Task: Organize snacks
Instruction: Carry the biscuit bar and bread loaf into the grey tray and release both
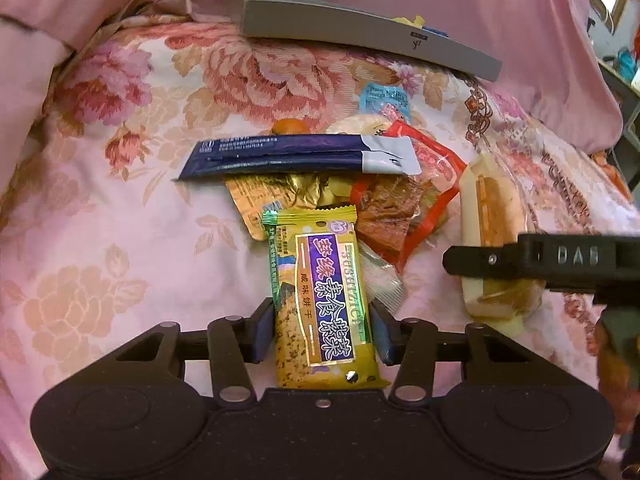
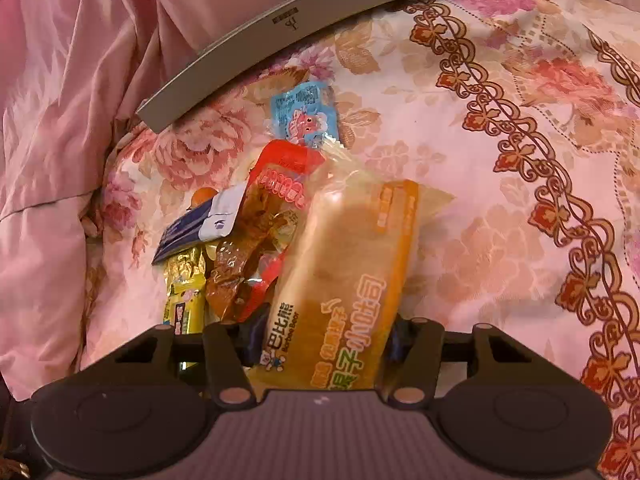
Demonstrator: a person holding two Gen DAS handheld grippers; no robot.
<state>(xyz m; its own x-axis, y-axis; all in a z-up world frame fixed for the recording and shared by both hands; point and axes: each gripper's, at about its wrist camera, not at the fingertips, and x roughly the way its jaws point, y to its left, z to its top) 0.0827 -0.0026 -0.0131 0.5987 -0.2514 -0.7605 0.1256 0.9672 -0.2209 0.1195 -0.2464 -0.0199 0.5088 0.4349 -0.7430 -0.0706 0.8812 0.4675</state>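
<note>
Snacks point(image 1: 320, 200) lie heaped on pink floral bedding point(image 1: 120, 200), beside a grey box point(image 1: 360, 36).

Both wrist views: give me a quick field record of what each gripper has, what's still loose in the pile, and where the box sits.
surface: floral bedspread
left gripper: shut on yellow biscuit pack
right gripper: closed around orange bread pack, pads at its sides
loose pile: dark blue sachet, red jerky pack, light blue packet, gold wrapper
grey box: beyond the pile, on the bedspread
not settled: whether either pack is lifted clear of the bedspread
</note>
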